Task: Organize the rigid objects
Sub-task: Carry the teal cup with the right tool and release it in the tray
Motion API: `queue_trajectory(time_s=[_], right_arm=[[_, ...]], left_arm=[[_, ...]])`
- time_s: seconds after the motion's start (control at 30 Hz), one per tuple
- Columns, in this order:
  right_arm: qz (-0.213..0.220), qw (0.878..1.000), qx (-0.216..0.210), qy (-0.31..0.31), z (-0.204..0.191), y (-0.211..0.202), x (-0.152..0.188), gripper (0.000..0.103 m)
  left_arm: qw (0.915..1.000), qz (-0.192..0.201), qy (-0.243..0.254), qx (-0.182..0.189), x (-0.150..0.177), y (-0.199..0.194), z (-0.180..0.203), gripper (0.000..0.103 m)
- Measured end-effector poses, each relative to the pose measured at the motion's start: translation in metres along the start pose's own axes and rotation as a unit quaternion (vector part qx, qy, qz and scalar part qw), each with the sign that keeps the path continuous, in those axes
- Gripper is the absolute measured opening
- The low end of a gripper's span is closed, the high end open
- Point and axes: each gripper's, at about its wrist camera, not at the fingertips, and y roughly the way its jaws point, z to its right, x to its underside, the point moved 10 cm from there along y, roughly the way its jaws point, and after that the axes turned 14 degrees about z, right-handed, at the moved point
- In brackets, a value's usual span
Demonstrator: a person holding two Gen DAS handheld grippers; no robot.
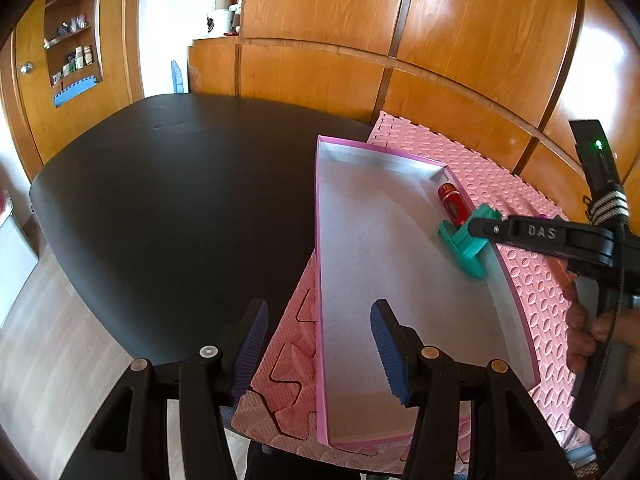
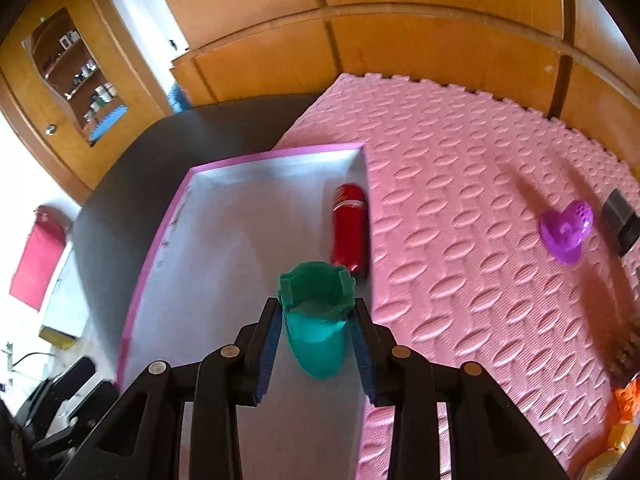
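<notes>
Two tongs over our pink box (image 1: 400, 280).
Right tongs (image 2: 316, 320) clamp the teal piece (image 2: 316, 300), red bottle (image 2: 350, 228) just ahead; left tongs (image 1: 316, 344) hang half-open, empty.

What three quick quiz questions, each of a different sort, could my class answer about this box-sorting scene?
1. True or false: the red can lies inside the pink-rimmed box.
2. Which gripper holds the teal piece: A left, B right?
3. Fill in: the purple heart lies on the pink ____ mat.

Key: 1 true; 2 B, the right gripper, while the left gripper is open; 3 foam.
</notes>
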Motion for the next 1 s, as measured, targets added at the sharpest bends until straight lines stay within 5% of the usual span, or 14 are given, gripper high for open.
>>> queue_trajectory(time_s=[0.1, 0.3, 0.47, 0.53, 1.0], right_arm=[[0.012, 0.998, 0.038, -0.056, -0.002, 0.004, -0.003, 0.034], [0.005, 0.997, 0.033, -0.072, -0.007, 0.008, 0.008, 0.038], [0.019, 0.997, 0.007, -0.074, -0.014, -0.006, 0.011, 0.057], [0.028, 0.996, 0.008, -0.082, -0.016, -0.012, 0.010, 0.076], [0.058, 0.995, 0.016, -0.084, -0.009, -0.049, 0.011, 0.076]], left_arm=[[1.0000, -0.001, 0.001, -0.001, 0.000, 0.001, 0.001, 0.054], [1.0000, 0.005, 0.003, -0.003, -0.002, -0.001, 0.002, 0.063], [1.0000, 0.007, 0.001, -0.004, -0.004, -0.002, 0.002, 0.064], [1.0000, 0.008, 0.002, -0.003, -0.004, -0.003, 0.002, 0.064], [0.9999, 0.008, 0.012, -0.002, -0.003, -0.007, 0.009, 0.067]])
